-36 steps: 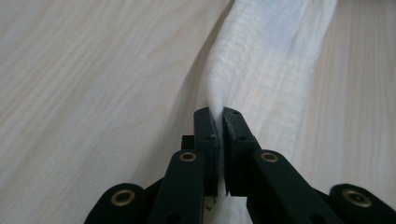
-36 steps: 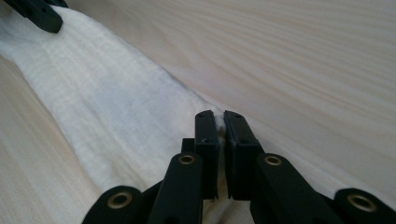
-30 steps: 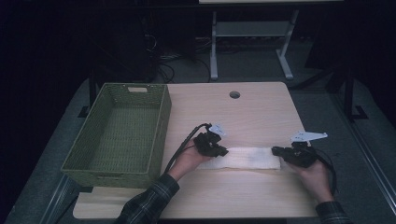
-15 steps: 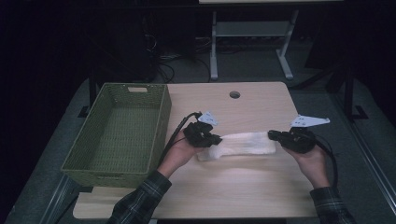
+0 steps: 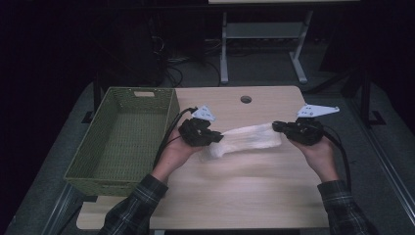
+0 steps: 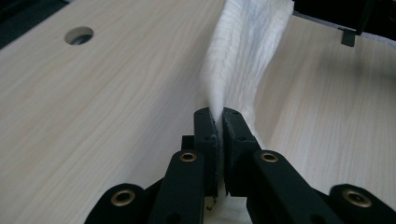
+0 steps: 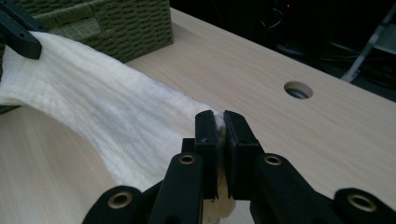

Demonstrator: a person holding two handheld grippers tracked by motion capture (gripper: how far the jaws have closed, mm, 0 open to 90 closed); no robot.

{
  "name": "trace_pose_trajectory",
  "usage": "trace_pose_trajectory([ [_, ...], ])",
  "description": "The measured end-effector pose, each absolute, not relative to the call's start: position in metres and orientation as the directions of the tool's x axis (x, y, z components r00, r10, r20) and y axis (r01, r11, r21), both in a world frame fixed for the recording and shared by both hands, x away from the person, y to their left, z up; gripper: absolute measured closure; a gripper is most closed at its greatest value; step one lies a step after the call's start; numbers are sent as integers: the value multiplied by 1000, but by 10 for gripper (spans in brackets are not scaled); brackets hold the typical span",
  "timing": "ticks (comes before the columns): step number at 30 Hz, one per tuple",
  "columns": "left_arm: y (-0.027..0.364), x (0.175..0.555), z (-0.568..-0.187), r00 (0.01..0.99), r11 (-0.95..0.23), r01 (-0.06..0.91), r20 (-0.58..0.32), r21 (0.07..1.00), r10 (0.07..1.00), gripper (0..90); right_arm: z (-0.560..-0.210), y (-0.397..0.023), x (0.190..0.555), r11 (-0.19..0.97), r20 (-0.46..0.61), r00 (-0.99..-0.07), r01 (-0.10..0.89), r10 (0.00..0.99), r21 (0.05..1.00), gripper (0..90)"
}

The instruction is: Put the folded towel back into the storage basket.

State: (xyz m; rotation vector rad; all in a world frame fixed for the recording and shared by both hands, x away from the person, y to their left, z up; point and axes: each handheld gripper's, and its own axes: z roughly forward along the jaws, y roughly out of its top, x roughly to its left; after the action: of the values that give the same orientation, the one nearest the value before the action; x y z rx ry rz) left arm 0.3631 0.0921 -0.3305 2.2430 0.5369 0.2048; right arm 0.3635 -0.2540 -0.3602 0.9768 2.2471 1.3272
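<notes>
White cloth [image 5: 247,139] strung between two hand-held grippers above the middle of the counter [image 5: 244,196], sagging slightly along its span. Left hand-held gripper [image 5: 215,139] clamped on the cloth's left end, jaws nearly together with a thin fold pinched between them, as seen close up in the left gripper view [image 6: 219,128]. Right hand-held gripper [image 5: 275,126] likewise closed tight on the right end, a sliver of fabric between the pads in the right gripper view [image 7: 220,128]. Green woven basket [image 5: 122,137] at the left edge of the counter, empty, just beside the left hand.

Likely very light, soft and limp: no shape of its own, drooping wherever unsupported. Slightly textured weave, so probably not slippery in the pads. Best taken at opposite ends or corners, as now, keeping it taut enough to stay flat.
</notes>
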Motion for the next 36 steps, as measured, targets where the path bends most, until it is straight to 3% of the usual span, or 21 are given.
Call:
trace_pose_trajectory([
  [16, 145, 360, -282, 855, -562, 293, 51, 774, 517, 856, -315, -202, 393, 358, -13, -757, 294, 654, 886, 851],
  [36, 221, 343, -265, 776, -507, 332, 75, 795, 626, 856, -289, -121, 423, 378, -28, -831, 222, 555, 899, 851],
])
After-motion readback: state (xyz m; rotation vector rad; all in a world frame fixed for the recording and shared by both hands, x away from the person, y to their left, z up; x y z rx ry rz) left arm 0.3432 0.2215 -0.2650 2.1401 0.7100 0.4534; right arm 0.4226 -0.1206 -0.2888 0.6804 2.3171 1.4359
